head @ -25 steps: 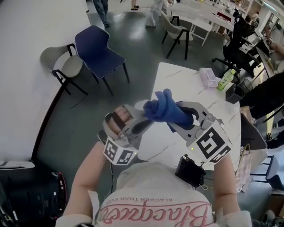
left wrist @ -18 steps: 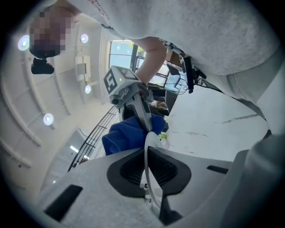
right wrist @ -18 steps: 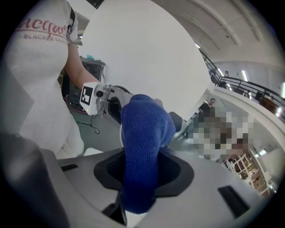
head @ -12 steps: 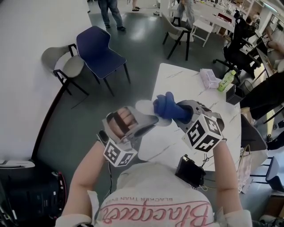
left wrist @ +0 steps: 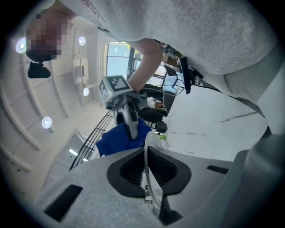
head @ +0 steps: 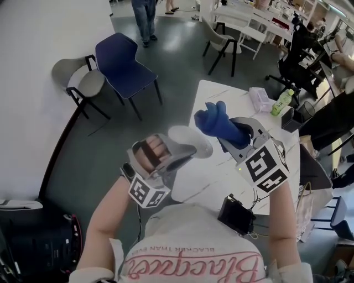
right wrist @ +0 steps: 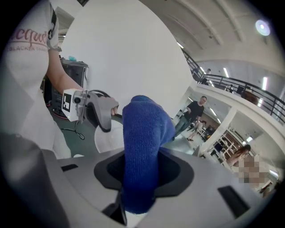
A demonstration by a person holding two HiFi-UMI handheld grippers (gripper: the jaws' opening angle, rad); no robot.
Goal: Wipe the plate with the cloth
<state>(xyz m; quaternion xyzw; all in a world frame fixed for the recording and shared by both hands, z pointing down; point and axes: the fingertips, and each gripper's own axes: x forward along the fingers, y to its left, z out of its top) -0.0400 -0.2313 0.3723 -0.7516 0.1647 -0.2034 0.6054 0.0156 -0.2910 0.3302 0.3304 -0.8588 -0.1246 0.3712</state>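
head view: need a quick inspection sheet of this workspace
surface: white marble table, mostly bare
job's things: plate held above the table's edge; blue cloth beside it, contact unclear
clutter: green bottle, pale packet, dark box at far end; black device at near edge
grippers: left gripper shut on plate; right gripper shut on cloth
cables: thin cable on floor
surroundings: blue chair, grey chair, person walking

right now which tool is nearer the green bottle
Right. The right tool, gripping the cloth, is over the table short of the green bottle; the left tool, holding the plate, is farther off.
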